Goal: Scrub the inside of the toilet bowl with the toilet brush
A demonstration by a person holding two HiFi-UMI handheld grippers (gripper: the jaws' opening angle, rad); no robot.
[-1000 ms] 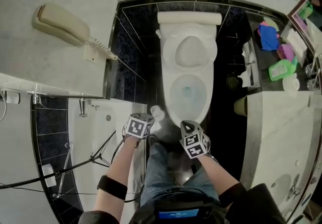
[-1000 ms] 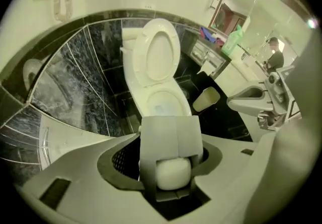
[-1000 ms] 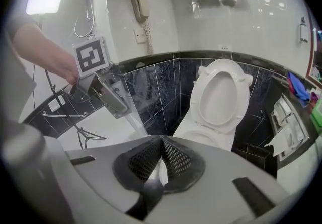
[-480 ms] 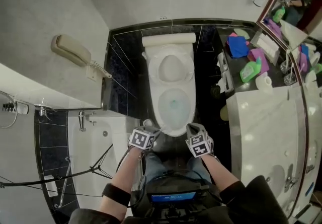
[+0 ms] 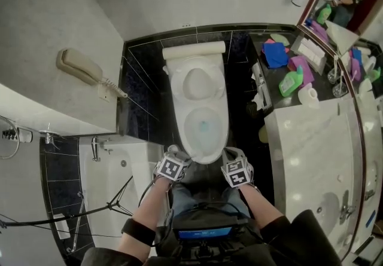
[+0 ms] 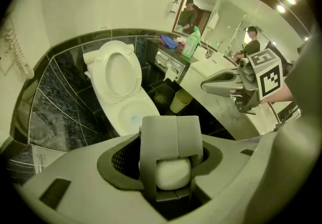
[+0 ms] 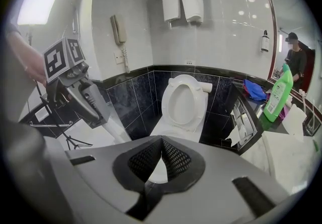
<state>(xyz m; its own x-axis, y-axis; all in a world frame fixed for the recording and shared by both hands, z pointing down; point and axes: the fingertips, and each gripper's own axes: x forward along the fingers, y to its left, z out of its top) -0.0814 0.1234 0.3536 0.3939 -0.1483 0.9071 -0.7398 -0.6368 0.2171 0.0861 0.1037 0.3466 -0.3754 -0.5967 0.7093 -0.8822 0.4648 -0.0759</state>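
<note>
Left gripper (image 6: 171, 135) jaws clamped on toilet brush (image 6: 172, 173); right gripper (image 7: 161, 142) jaws pressed together, empty. Brush outside toilet bowl (image 5: 203, 127); I reckon scrubbing ahead.

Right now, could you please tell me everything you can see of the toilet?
The toilet is white and glossy, ceramic by the look, and stands among dark tiles with its back to the wall. Its seat is raised and leans back nearly upright. The open bowl holds water with a faint blue tint. A white rounded part lies across the back. It looks clean, and nothing visibly rests on it.
</note>
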